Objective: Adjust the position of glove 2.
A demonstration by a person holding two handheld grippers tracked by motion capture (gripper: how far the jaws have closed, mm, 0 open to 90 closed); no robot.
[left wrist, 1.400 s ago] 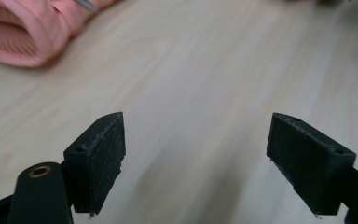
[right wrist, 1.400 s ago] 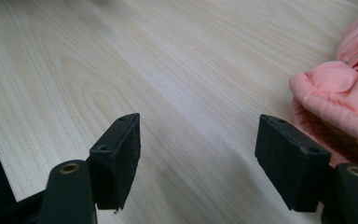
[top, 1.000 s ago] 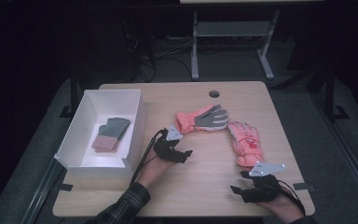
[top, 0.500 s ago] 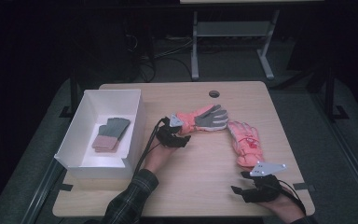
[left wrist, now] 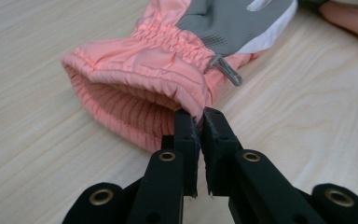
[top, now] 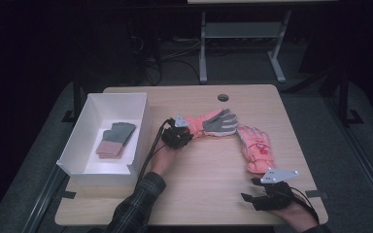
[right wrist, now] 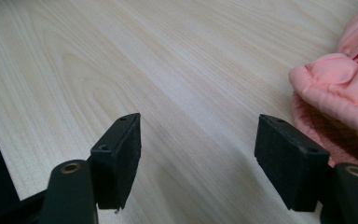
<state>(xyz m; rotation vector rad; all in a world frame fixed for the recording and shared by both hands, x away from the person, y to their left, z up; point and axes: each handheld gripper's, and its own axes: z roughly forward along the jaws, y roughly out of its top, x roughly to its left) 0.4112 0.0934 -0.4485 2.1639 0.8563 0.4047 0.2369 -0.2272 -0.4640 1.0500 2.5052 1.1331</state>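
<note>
Now the left hand-held gripper [top: 187, 130] lies low over the middle of the bench [top: 209, 194], the plaid-sleeved forearm reaching in from the near edge and angling up to the right. Its jaws have just been closing and are clamped on the rim of the cuff of the grey-palmed pink glove [left wrist: 177, 60], which lies flat, fingers toward the far right. A second pink glove [top: 255, 148] lies just beside it, toward the right edge. The right hand-held gripper [top: 252, 190] rests near the near right corner, jaws apart over bare wood, that glove's cuff close by. A white box [top: 73, 145] sits at the left edge.
</note>
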